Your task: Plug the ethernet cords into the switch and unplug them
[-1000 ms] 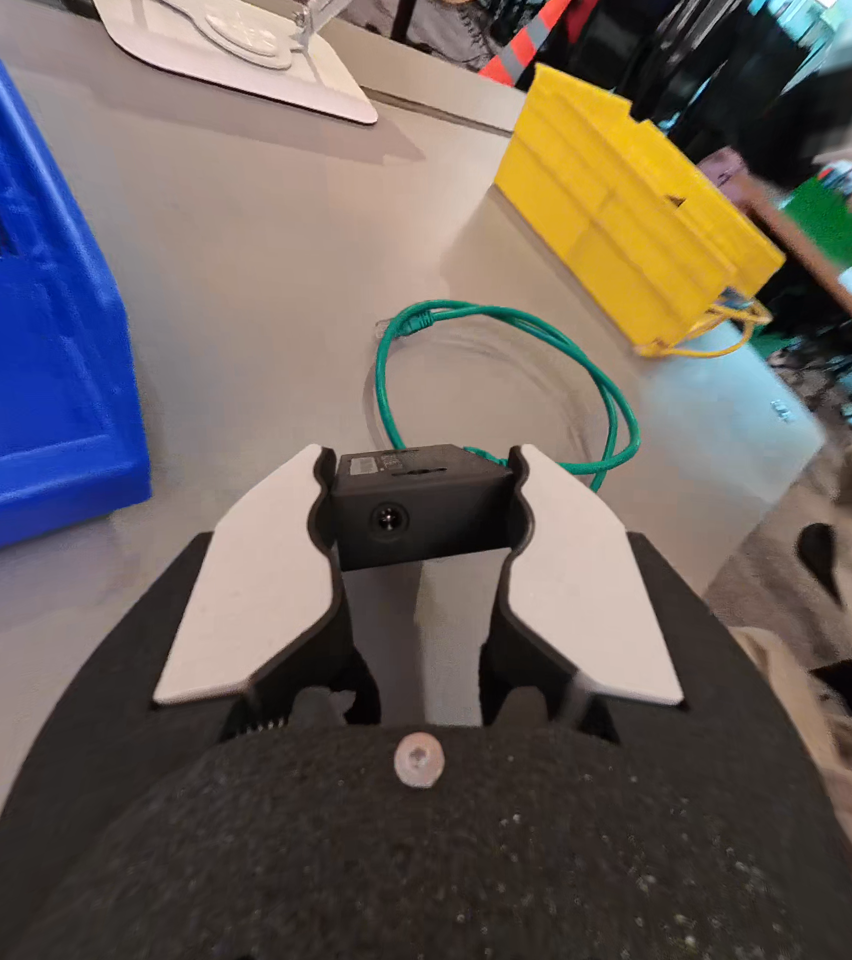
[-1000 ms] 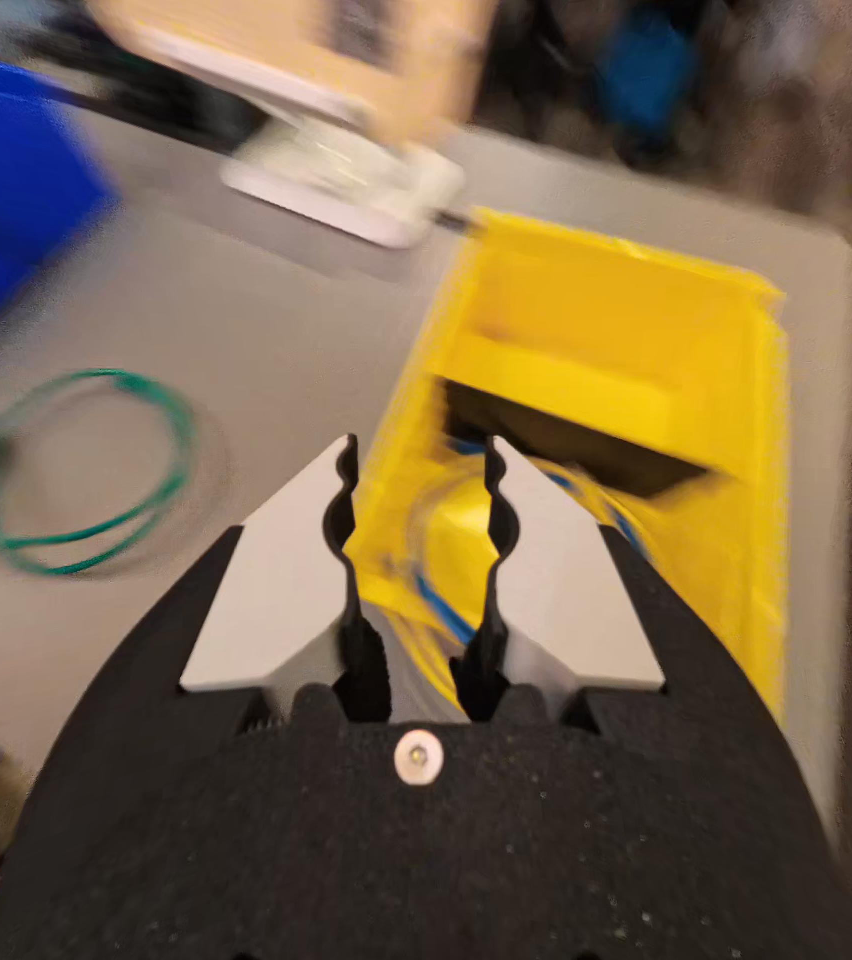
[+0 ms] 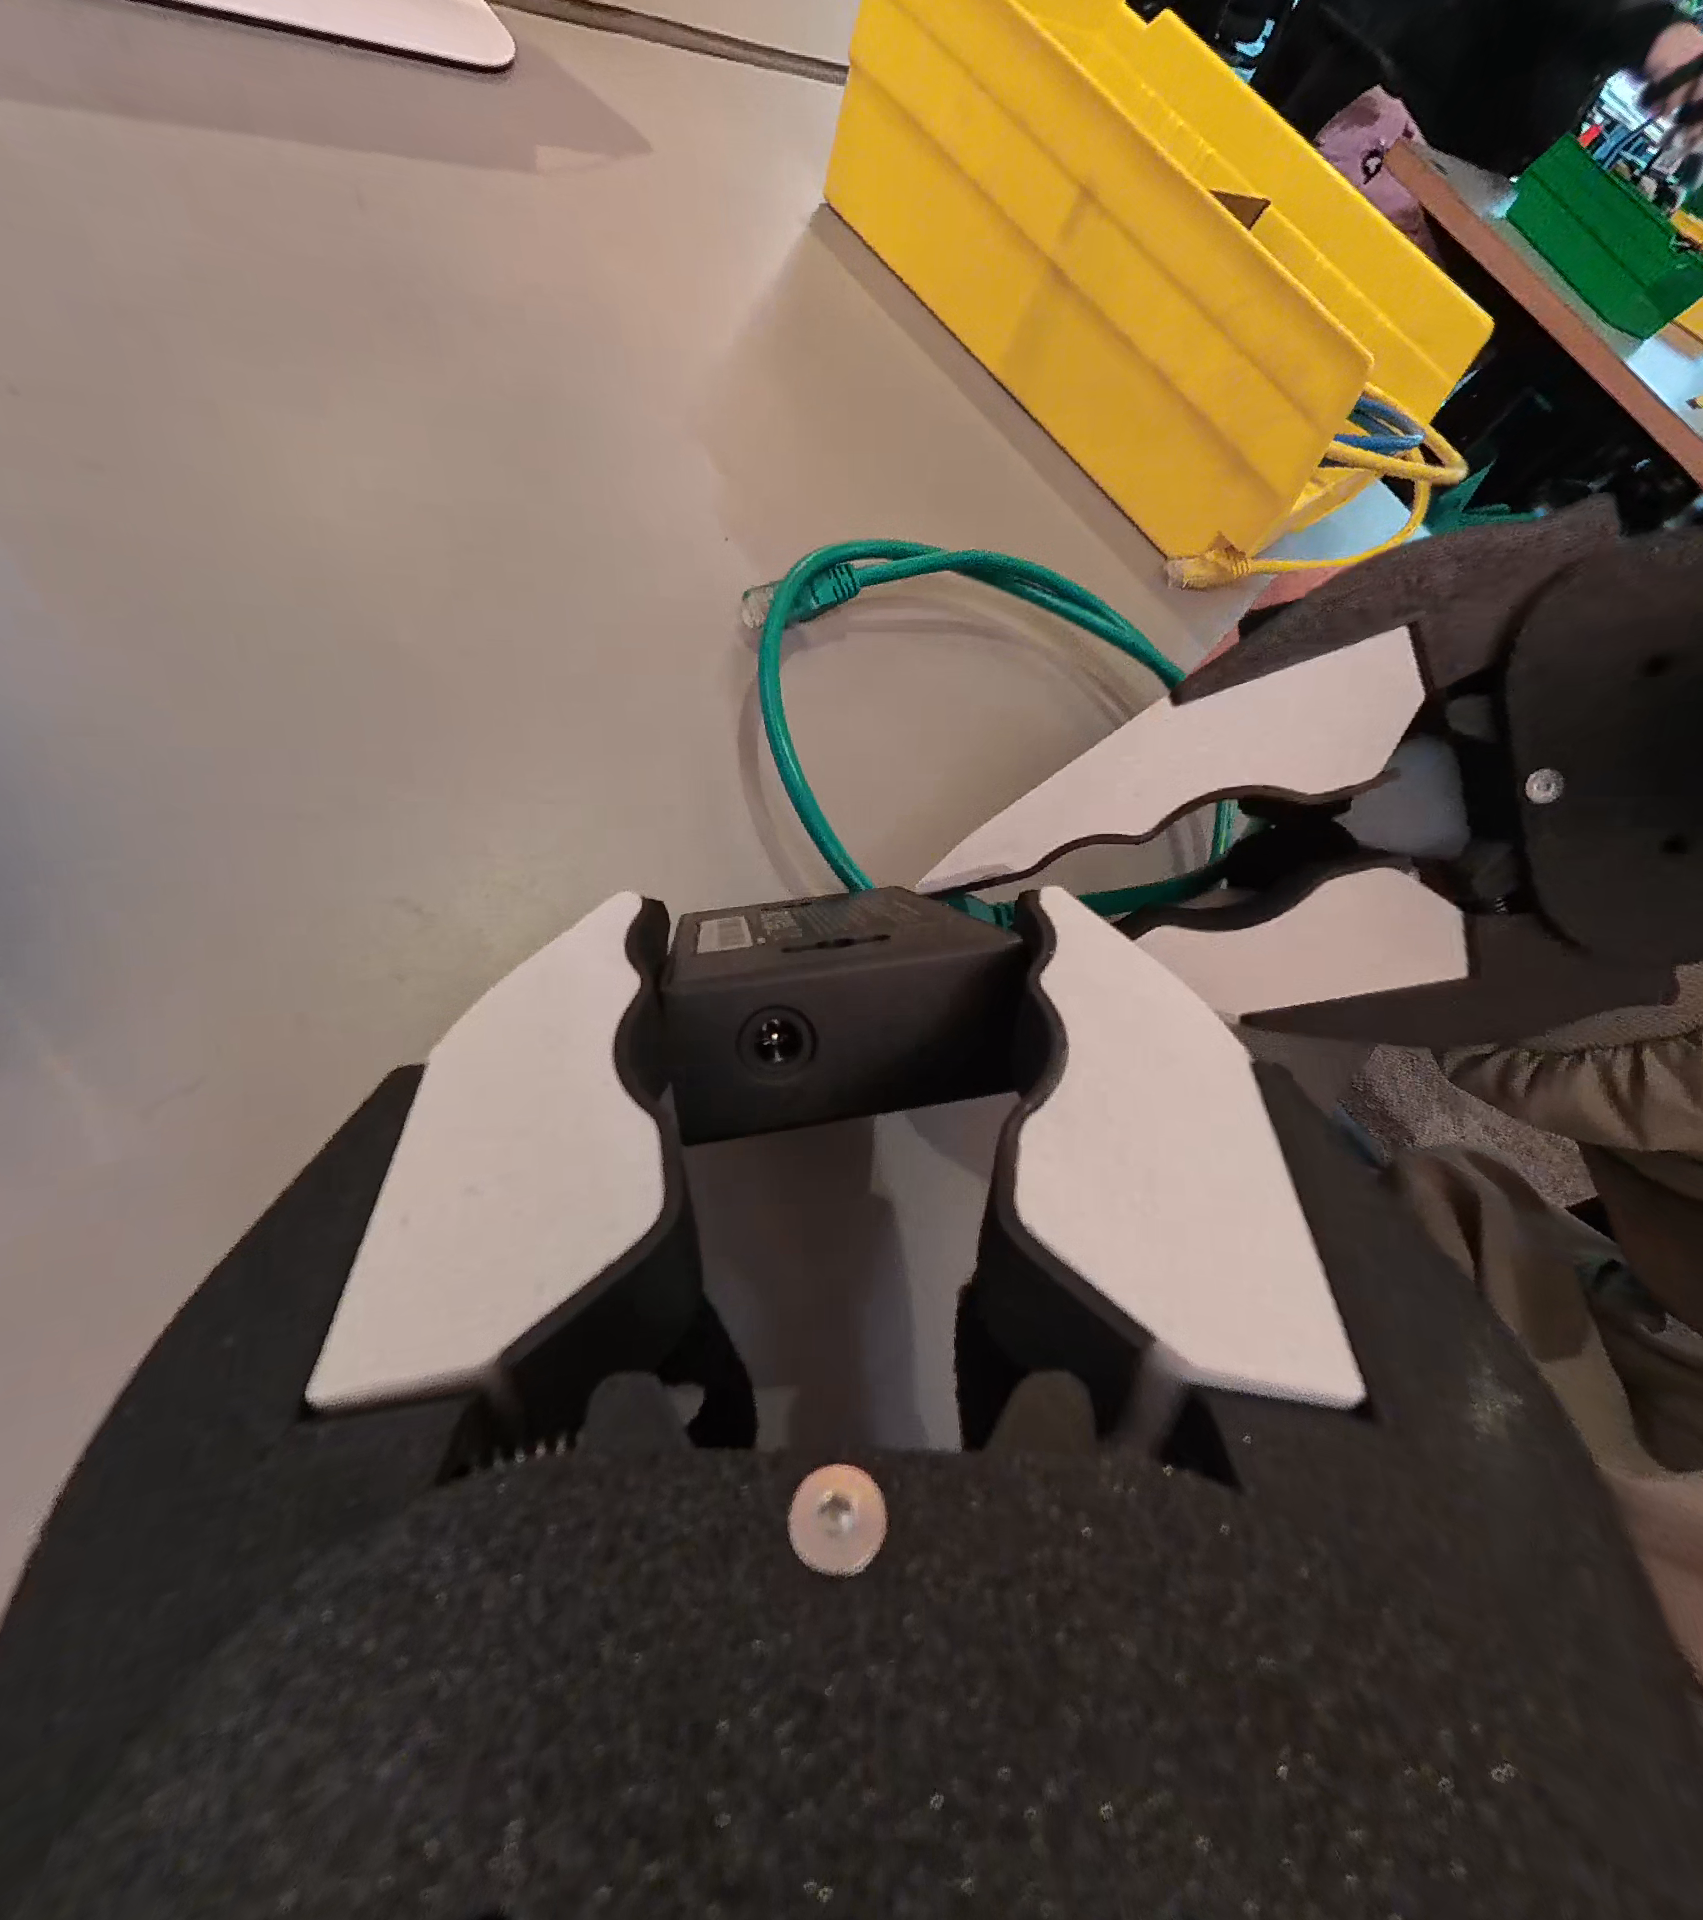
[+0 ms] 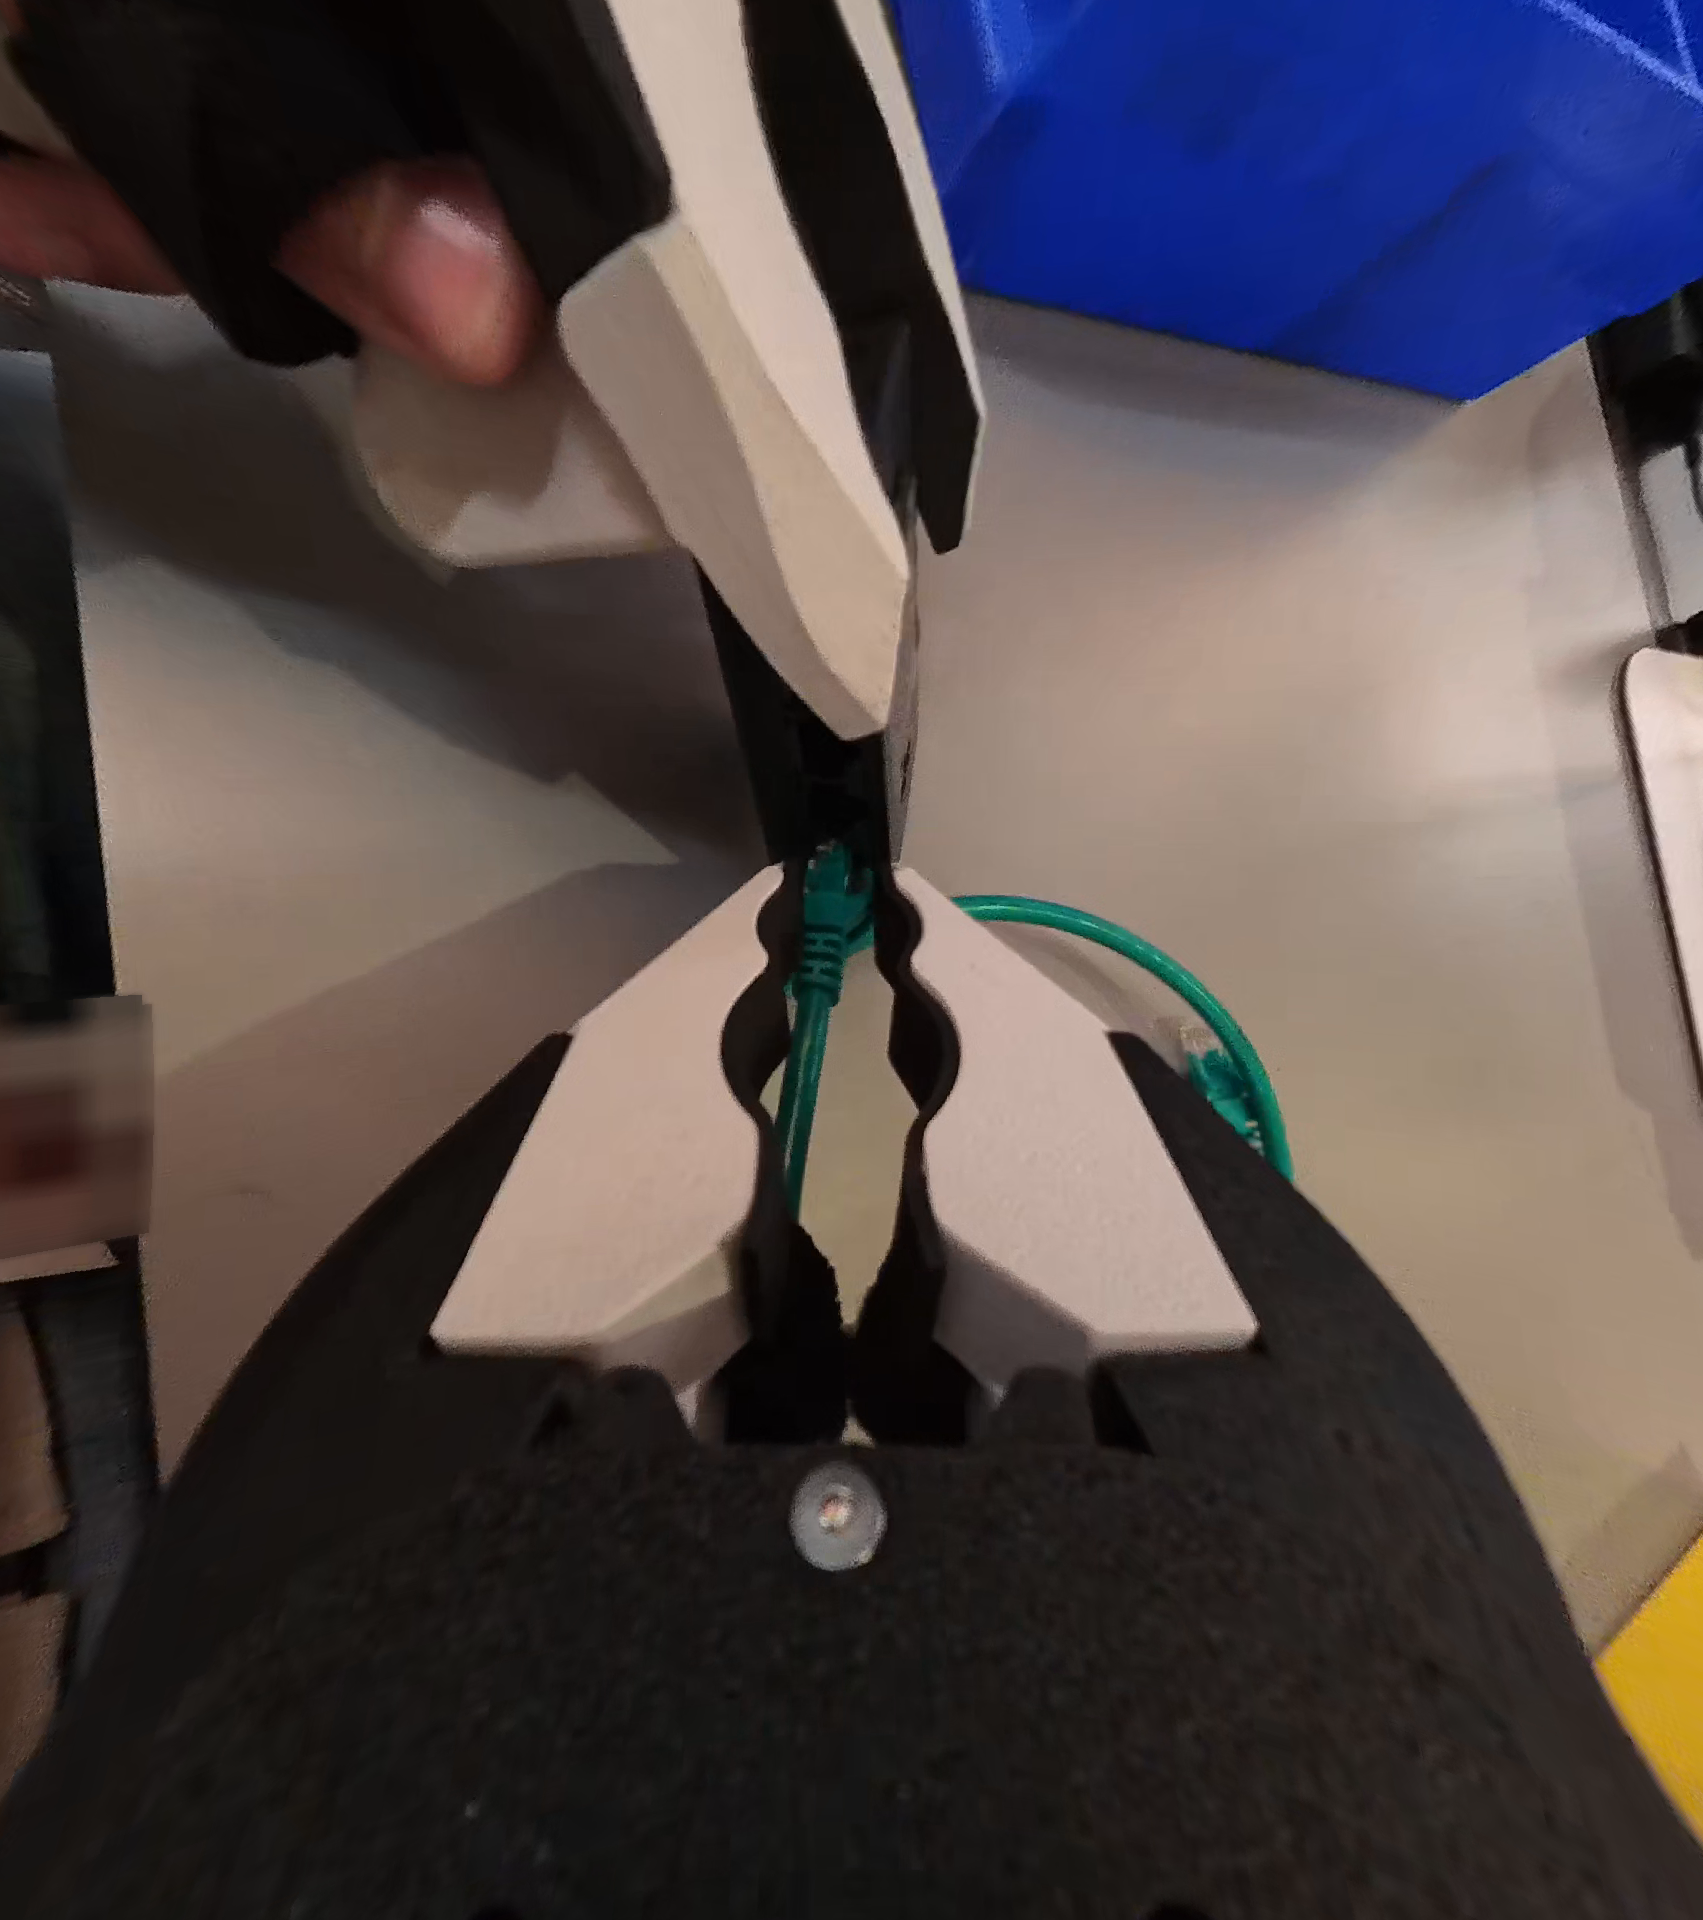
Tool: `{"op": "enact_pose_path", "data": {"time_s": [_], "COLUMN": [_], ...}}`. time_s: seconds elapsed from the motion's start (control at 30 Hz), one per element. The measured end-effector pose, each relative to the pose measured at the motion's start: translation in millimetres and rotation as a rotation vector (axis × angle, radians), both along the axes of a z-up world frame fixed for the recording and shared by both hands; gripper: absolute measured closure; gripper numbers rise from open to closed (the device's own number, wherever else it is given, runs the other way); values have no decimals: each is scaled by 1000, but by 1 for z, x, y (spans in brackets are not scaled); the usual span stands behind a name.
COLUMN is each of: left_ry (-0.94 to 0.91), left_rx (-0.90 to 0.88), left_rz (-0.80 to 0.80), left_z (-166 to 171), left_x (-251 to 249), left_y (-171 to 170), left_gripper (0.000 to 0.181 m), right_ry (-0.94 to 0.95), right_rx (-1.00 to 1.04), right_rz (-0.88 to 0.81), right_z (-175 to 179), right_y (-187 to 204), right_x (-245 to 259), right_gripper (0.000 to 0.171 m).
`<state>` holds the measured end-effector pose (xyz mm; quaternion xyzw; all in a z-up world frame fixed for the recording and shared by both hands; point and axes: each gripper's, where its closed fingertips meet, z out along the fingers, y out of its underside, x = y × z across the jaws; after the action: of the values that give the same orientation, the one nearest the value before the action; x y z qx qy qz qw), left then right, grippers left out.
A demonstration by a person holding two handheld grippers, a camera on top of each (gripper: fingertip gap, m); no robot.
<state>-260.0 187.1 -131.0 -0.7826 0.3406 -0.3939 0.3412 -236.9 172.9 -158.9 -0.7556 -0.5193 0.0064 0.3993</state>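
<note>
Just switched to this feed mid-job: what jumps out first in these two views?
The left gripper clamps a small black switch above the grey table. The right gripper comes in from the right, its tips around the green ethernet cord plug at the switch. The cord's free end lies looped on the table beside a yellow bin.

My left claw, clamped on the switch, blocks the table's near edge. Beyond it the green cord loops over the middle. The yellow bin walls the right edge; the table lies open toward the left.
</note>
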Motion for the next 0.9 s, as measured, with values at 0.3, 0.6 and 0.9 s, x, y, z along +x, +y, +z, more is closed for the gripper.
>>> {"op": "enact_pose_path", "data": {"time_s": [0.3,0.6,0.9], "left_ry": [98,358,150], "left_rx": [108,375,368], "left_rz": [-13,139,40], "left_z": [-1,-5,27], "left_x": [6,-19,6], "left_y": [-3,25,4], "left_gripper": [118,120,120], "right_ry": [-43,-111,241], "right_rx": [30,171,48], "right_rz": [30,-35,-132], "right_z": [-8,8,40], "right_y": [-3,-4,-16], "right_x": [2,19,61], "right_gripper": [159,159,158]}}
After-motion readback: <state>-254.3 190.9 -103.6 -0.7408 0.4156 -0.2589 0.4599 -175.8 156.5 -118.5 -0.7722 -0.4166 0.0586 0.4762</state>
